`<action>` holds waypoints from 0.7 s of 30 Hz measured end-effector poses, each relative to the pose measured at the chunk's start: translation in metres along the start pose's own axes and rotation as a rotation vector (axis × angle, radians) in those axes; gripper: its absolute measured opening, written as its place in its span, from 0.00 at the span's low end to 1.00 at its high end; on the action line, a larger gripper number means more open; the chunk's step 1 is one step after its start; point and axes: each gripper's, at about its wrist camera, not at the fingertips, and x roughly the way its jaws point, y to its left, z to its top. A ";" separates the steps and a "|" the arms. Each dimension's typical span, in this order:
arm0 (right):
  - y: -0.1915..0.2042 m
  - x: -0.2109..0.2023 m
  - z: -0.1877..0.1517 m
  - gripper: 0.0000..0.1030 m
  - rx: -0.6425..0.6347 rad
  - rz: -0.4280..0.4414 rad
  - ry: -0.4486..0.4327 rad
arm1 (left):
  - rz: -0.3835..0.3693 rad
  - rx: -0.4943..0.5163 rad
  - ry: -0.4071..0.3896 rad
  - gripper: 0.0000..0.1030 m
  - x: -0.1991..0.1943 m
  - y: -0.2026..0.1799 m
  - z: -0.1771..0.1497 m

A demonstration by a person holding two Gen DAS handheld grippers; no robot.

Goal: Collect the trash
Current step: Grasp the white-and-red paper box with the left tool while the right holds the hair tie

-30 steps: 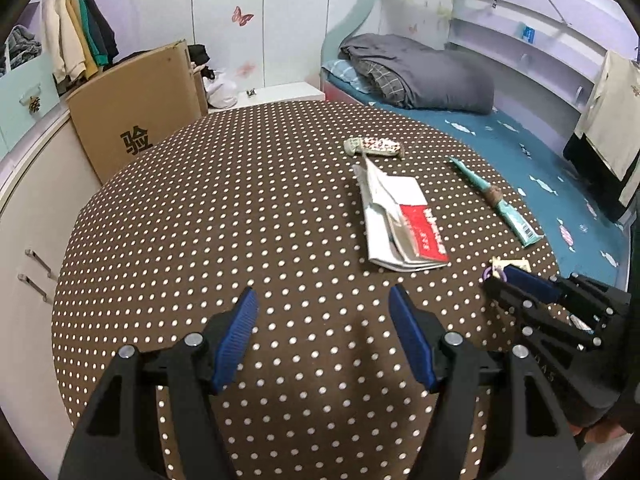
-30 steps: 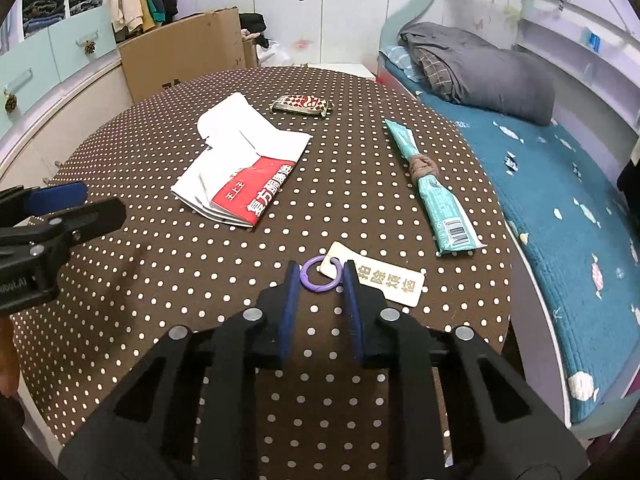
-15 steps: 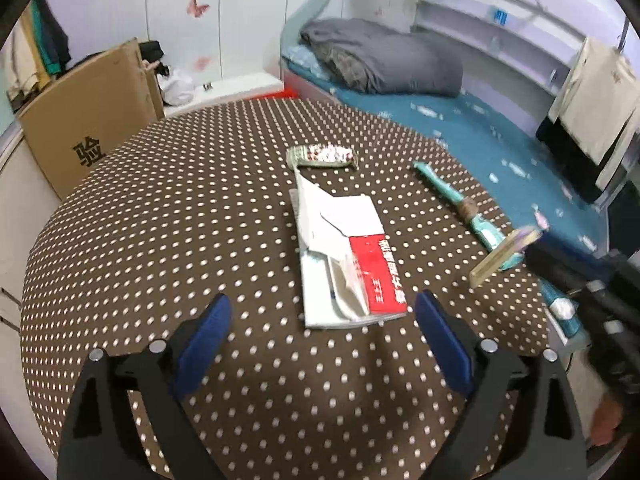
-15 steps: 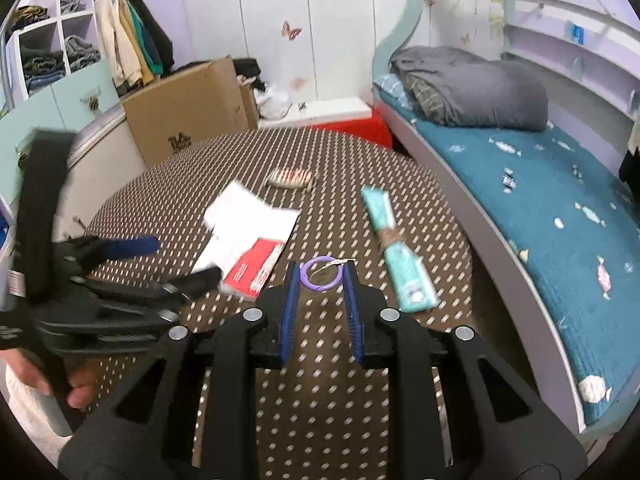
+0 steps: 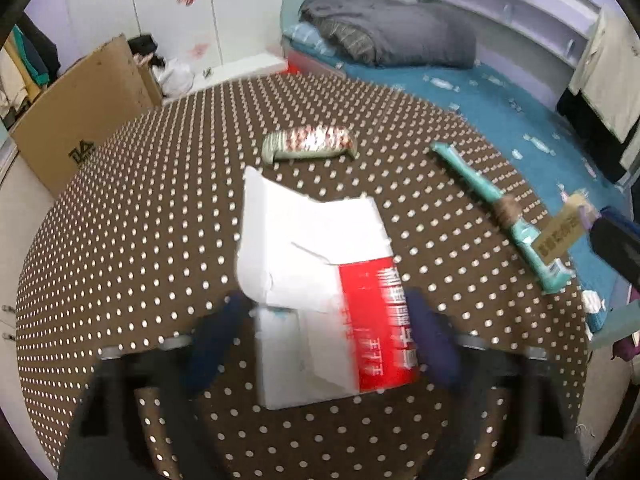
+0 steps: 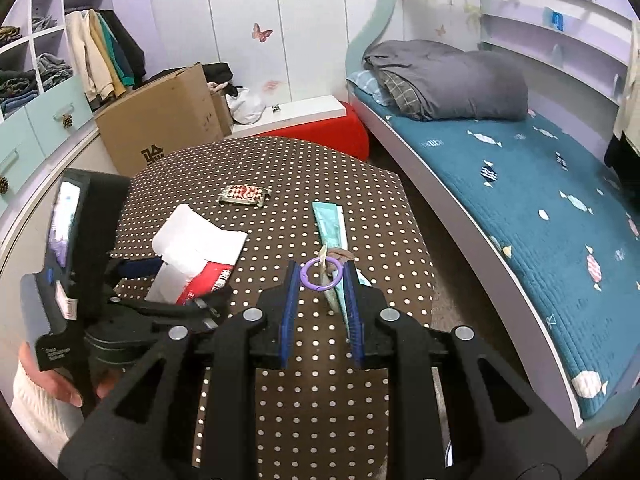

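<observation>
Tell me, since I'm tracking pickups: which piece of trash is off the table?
The beige tag on a purple ring, pinched in the right tool.

Brown tablecloth with white dots; white-and-red box at centre; teal wrapper at right; purple ring.

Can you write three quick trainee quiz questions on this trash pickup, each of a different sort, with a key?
1. True or false: the right gripper is shut on the purple ring.
2. Which item lies between the closing jaws of the left gripper? A) teal wrapper B) red-and-white flattened box C) patterned pouch
3. Fill in: the tan tag hangs from the ____ gripper's ring.

Key: 1 true; 2 B; 3 right.
</observation>
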 end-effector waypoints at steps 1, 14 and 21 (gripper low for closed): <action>-0.001 -0.001 -0.001 0.21 0.002 0.000 0.000 | 0.005 0.000 0.001 0.64 -0.003 0.000 0.000; -0.026 -0.037 -0.013 0.21 0.050 -0.030 -0.029 | -0.014 0.013 -0.039 0.62 -0.034 -0.027 -0.014; -0.051 -0.058 -0.022 0.21 0.099 -0.068 -0.043 | -0.041 0.027 -0.052 0.13 -0.050 -0.048 -0.012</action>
